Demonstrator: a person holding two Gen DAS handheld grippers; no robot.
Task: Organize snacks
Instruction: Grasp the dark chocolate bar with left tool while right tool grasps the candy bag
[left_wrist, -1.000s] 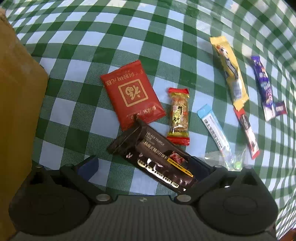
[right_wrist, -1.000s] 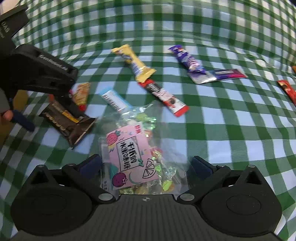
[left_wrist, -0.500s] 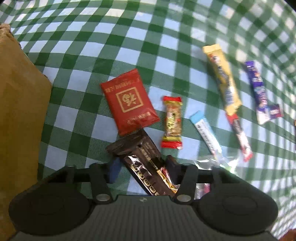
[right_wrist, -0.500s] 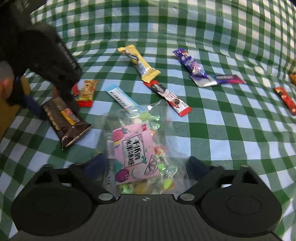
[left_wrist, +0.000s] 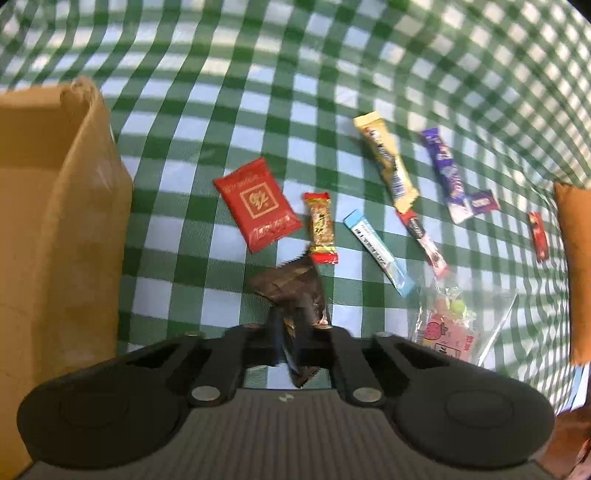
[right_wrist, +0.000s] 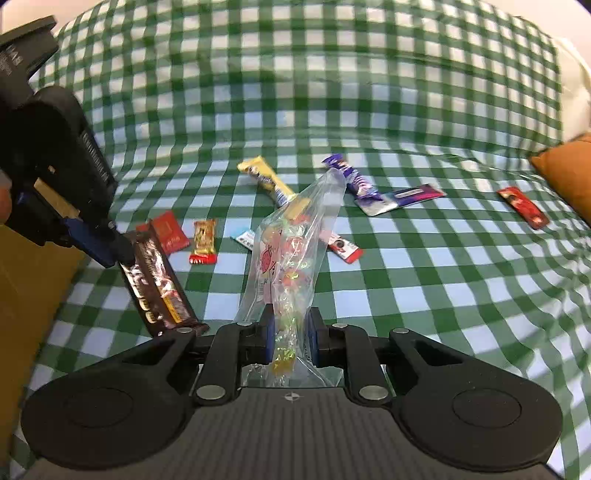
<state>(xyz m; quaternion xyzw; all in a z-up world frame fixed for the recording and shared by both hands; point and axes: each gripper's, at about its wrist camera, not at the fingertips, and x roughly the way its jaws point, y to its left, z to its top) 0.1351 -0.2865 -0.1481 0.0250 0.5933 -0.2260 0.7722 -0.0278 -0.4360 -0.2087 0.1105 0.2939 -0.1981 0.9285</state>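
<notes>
Left gripper (left_wrist: 295, 343) clamped on one end of a dark brown glossy chocolate bar wrapper (left_wrist: 295, 295); seen from the right wrist view the same bar (right_wrist: 159, 284) hangs lengthwise from the left gripper (right_wrist: 110, 247), lifted off the green-and-white checked cloth (right_wrist: 443, 280) covering the worktop. Right gripper (right_wrist: 290, 338) closed tight on the lower end of a clear plastic bag of mixed coloured candies with a pink label (right_wrist: 291, 258); bag stands up between the fingers, raised clear of the cloth. In the left wrist view the bag (left_wrist: 447, 325) shows at lower right. Brown cardboard box (left_wrist: 62, 221) stands at the left edge of that view, open top visible. Loose on the cloth, well apart from both grippers: flat red square sachet with gold print (left_wrist: 256, 205), small gold snack bar with red ends (left_wrist: 321, 229) just beside it, light blue and white stick packet (left_wrist: 376, 253), long yellow bar wrapper (left_wrist: 386, 162), narrow red-and-white stick (left_wrist: 424, 240) touching the yellow one's near end, purple wrapper (left_wrist: 448, 175), small red packet (left_wrist: 537, 236) far right. Orange cushion-like object (right_wrist: 569, 173) at the right border.
</notes>
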